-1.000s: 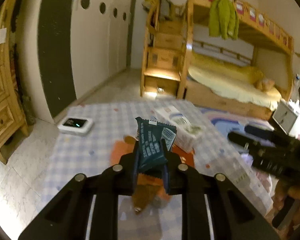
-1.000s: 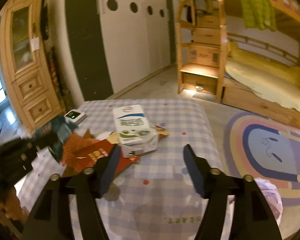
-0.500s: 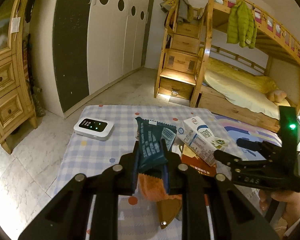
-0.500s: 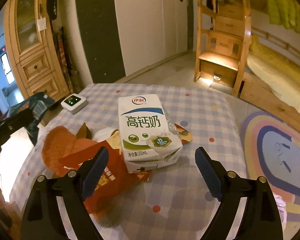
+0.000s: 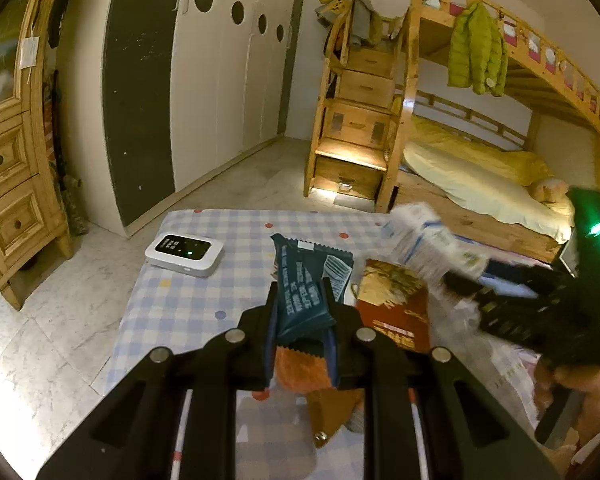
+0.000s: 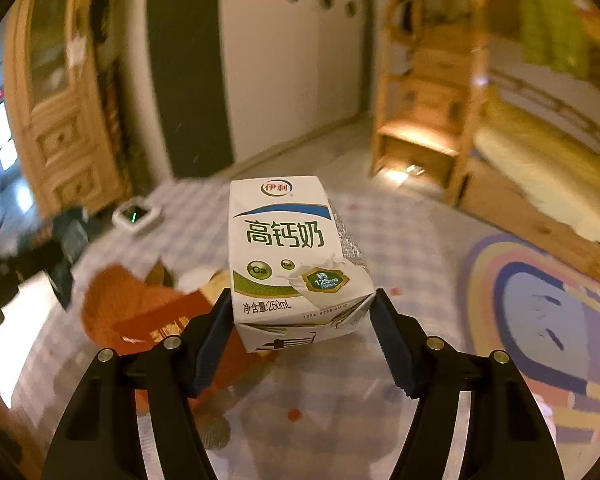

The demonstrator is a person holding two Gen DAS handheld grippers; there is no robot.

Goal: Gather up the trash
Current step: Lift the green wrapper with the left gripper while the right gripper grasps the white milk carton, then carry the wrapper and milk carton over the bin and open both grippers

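Observation:
My left gripper (image 5: 300, 312) is shut on a dark teal snack wrapper (image 5: 304, 284) and holds it above the checked table (image 5: 204, 300). My right gripper (image 6: 304, 312) is shut on a white 250 mL milk carton (image 6: 288, 256), lifted off the table; the carton (image 5: 424, 244) shows blurred in the left wrist view. A red-brown snack bag (image 5: 396, 304) and an orange wrapper (image 5: 300, 368) lie on the table below the grippers. They also show in the right wrist view, the red bag (image 6: 156, 324) and the orange wrapper (image 6: 112, 292).
A small white device with a green light (image 5: 184, 254) sits at the table's far left. A bunk bed (image 5: 480, 160) with wooden stairs stands behind, a wardrobe (image 5: 220, 60) and a wooden cabinet (image 5: 8, 160) to the left. A round rug (image 6: 548, 320) lies on the right.
My right gripper has closed on the milk carton and lifted it off the pile of wrappers. My left gripper keeps hold of the teal wrapper and has drawn back a little.

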